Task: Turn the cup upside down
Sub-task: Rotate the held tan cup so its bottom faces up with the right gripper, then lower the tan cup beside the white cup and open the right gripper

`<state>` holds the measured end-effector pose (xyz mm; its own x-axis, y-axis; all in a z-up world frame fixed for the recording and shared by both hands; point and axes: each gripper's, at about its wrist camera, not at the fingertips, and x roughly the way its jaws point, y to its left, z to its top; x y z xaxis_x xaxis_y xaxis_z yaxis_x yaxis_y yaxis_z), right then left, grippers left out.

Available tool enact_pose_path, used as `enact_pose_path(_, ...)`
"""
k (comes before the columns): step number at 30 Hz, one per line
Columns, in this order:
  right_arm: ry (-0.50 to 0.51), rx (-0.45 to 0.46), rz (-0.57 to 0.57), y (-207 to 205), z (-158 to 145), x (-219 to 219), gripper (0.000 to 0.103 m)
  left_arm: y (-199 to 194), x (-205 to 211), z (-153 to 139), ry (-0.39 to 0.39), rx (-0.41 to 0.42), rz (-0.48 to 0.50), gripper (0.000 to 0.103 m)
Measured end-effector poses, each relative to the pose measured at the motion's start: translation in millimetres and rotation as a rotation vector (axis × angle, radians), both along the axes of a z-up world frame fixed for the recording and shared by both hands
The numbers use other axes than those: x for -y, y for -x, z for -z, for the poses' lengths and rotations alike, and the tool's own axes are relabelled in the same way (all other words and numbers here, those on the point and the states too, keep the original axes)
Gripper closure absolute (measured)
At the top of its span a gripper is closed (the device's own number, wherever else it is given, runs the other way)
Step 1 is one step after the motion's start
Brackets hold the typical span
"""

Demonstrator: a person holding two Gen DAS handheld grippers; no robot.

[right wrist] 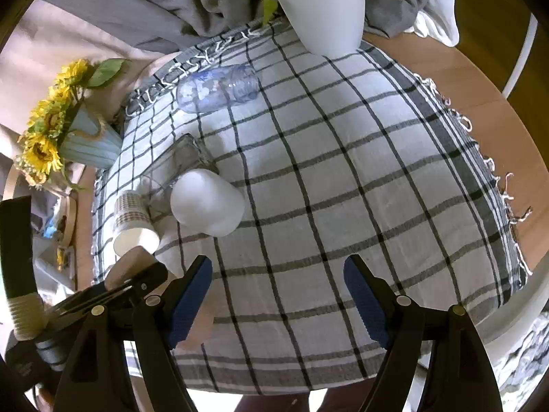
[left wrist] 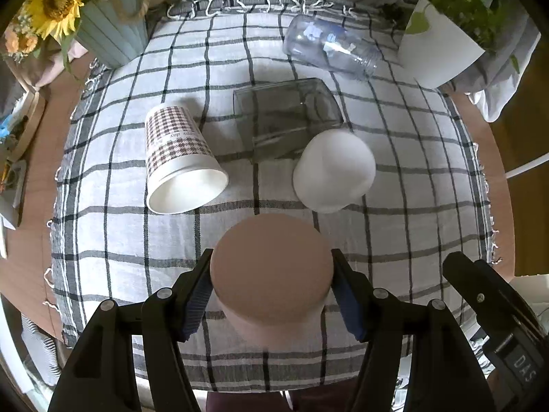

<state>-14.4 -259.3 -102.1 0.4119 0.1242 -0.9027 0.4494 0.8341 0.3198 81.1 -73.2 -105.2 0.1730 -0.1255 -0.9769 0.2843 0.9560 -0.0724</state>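
Cup (left wrist: 271,267) base-up in left tool (left wrist: 271,285), over checked cloth (left wrist: 394,250).

Matt pink cup (left wrist: 271,267) (perhaps ceramic) on woven checked cloth (left wrist: 394,206).

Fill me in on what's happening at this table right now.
A person holding two handheld grippers is turning cups upside down on a checked tablecloth. The left gripper is shut on a pink cup, held with its flat base facing the camera. The right gripper hangs open and empty over bare cloth. A white cup sits base-up, while a patterned paper cup, a grey glass and a clear bottle lie on their sides.
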Motion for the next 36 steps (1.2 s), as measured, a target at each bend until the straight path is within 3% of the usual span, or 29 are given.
enact_pose_path(8, 0.025, 0.004, -0.027, 2, -3, -3, 0.024, 14, 3, -1, 0.007, 0.013, 0.015, 0.040)
enact_pose_path(22, 0.033, -0.013, 0.001, 6, 0, 0, 0.024, 0, 9, 5, 0.016, 0.005, 0.012, 0.040)
enact_pose_path(27, 0.048, -0.017, 0.006, 8, -2, 1, 0.024, 1, 10, 8, 0.025, -0.008, 0.019, 0.026)
enact_pose_path(33, 0.069, -0.024, 0.017, 14, -8, 1, 0.018, 11, 6, -9, 0.006, 0.070, 0.002, 0.014)
enact_pose_path(36, 0.088, -0.010, 0.023, 19, -18, 2, 0.016, 19, -1, -22, -0.002, 0.120, -0.017, 0.013)
